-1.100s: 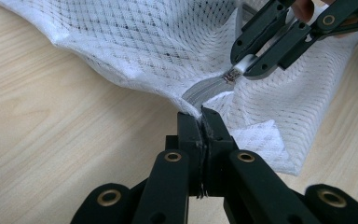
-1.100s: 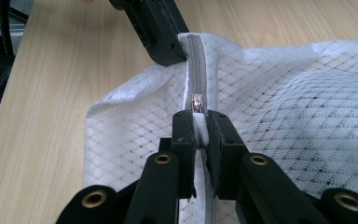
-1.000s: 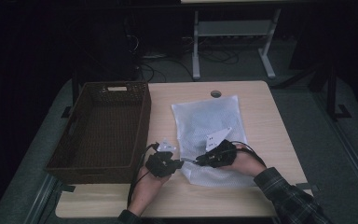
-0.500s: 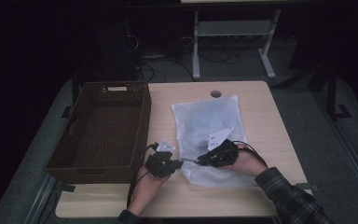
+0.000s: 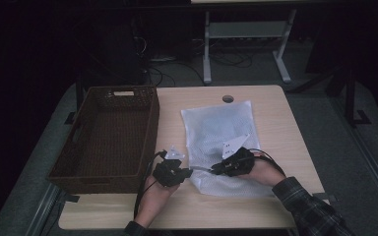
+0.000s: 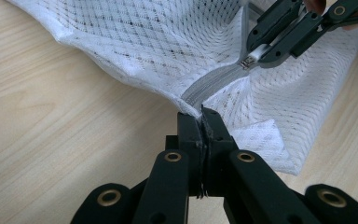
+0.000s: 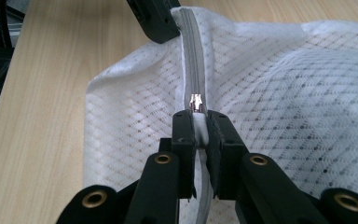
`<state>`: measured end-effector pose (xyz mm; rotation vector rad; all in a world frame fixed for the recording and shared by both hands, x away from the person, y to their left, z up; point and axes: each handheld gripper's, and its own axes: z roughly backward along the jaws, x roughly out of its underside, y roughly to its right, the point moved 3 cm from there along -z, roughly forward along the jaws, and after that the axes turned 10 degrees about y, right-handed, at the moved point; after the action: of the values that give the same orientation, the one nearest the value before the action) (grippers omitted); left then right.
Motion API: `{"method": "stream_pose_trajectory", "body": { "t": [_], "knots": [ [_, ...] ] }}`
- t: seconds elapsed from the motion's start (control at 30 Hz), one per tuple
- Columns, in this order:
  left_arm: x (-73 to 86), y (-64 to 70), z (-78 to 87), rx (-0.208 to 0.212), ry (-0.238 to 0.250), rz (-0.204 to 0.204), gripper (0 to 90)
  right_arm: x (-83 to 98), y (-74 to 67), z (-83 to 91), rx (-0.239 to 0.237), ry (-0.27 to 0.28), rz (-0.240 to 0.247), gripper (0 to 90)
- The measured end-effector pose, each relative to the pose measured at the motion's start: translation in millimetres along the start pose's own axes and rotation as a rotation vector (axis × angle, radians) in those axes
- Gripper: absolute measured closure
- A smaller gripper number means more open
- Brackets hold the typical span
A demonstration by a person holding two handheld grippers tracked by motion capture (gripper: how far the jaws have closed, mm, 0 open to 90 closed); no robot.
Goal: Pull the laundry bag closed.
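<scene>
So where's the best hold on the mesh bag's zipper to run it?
Likely the white pull tab behind the metal slider, approached in line with the grey zipper, as the right gripper has it. The left gripper pins the mesh bag at the zipper's end.

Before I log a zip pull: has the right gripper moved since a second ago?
No. In the high view the right gripper sits at the same spot on the mesh bag, equally far from the basket.
</scene>
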<state>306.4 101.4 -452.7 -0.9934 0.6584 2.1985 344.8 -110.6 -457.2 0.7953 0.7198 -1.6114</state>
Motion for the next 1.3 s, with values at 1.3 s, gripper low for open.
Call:
{"method": "stream_pose_trajectory", "body": {
  "t": [1.3],
  "knots": [
    [1.4,-3.3,1.5,-0.011,-0.007,0.011,88.5,18.0,5.1,25.2,0.041,0.003,-0.037,81.4]
  ]
}}
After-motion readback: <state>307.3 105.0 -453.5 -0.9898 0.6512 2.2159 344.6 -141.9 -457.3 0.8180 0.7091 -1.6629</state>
